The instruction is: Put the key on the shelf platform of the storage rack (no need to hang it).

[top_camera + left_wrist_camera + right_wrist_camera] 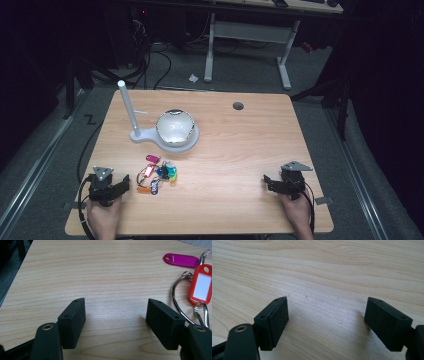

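High view: my left gripper (125, 184) and right gripper (268, 181) rest wide open and empty on the wooden desk (240, 145). The bunch of key tags (159, 176) lies just beside my left gripper. The room around is dark.

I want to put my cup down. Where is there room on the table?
The wide bare stretch between the white bowl and the right gripper is free. It's crowded by the bunch of key tags beside the left gripper, and around the bowl's stand.
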`<state>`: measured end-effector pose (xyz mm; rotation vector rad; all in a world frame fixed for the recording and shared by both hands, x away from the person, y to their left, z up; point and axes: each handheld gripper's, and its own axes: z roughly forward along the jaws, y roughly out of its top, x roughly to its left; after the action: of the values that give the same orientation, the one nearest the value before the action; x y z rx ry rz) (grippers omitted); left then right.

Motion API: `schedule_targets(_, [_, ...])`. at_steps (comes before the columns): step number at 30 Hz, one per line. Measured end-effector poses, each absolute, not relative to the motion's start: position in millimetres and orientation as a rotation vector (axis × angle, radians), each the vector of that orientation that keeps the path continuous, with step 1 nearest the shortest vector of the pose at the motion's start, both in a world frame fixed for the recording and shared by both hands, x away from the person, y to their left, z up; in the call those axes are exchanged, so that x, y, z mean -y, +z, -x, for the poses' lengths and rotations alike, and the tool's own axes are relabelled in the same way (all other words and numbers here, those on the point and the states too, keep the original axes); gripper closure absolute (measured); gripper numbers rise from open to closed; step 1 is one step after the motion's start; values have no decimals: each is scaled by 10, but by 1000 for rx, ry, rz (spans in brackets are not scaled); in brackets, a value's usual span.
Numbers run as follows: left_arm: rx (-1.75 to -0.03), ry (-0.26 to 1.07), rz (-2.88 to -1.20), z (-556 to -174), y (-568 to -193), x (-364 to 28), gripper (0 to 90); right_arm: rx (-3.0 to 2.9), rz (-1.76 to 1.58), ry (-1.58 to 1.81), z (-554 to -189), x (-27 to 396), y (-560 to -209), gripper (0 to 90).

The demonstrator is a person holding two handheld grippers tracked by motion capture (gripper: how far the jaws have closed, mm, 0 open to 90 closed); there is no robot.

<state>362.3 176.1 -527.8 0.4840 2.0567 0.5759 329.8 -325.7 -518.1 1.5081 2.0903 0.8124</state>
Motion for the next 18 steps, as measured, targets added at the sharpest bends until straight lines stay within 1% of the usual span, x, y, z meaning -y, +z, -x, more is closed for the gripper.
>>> schedule_targets(10, [-2064, 569, -475, -3625, -5274, -1753, 312, -2091, -1507, 813, -3299, 3258, -5181, 195])
schedule_targets(11, [-2073, 564, -455, -3629, -5269, -1742, 311, -2091, -1507, 813, -3298, 3258, -5181, 195])
schedule_targets(18, [-2063, 565, -479, -3621, -5273, -1750, 311, -2091, -1509, 813, -3298, 3257, -5180, 194])
